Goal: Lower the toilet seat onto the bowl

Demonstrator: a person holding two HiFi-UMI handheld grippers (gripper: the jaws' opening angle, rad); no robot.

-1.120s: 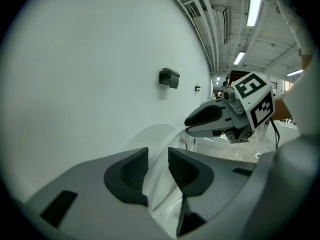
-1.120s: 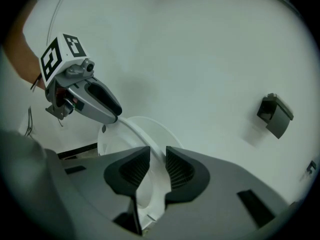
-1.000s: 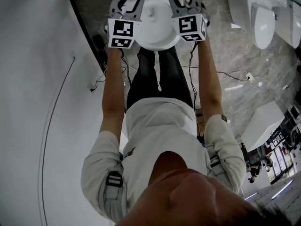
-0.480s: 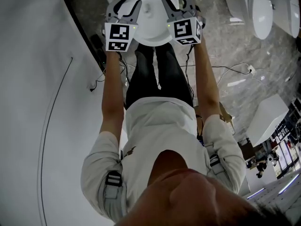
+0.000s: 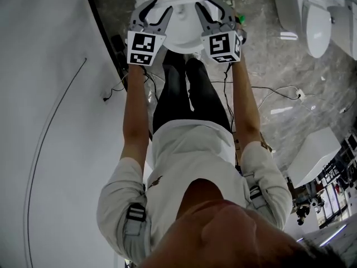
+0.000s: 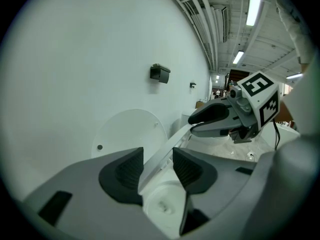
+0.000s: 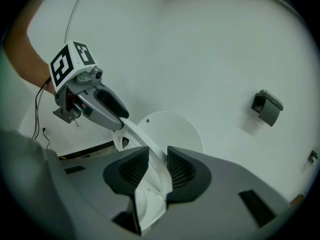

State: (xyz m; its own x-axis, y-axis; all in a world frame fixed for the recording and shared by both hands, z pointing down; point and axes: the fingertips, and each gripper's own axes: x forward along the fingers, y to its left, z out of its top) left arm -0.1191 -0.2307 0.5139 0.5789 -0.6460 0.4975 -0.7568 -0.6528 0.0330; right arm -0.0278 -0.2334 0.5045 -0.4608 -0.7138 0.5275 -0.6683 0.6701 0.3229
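The white toilet seat (image 5: 179,38) lies low over the bowl at the top of the head view, and I cannot tell whether it rests on the bowl. Its rim (image 6: 170,145) runs between the jaws of my left gripper (image 6: 157,159). Those jaws are opening, with a gap beside the rim. My right gripper (image 7: 158,159) holds the same rim (image 7: 142,139) at the other side. Its jaws are easing open, though the pads still touch the rim. The round lid (image 7: 175,129) stands upright against the wall. In the head view the left gripper (image 5: 153,11) and right gripper (image 5: 213,9) flank the bowl's near end.
A white wall (image 5: 50,94) fills the left side. Cables (image 5: 279,91) trail over the grey marble floor, where other toilets (image 5: 315,21) and a white box (image 5: 312,152) stand to the right. A small dark fitting (image 7: 267,107) hangs on the wall. The person's legs stand just before the bowl.
Both grippers stay at the seat's front rim. The left jaws have spread wider. The head view has shifted slightly.
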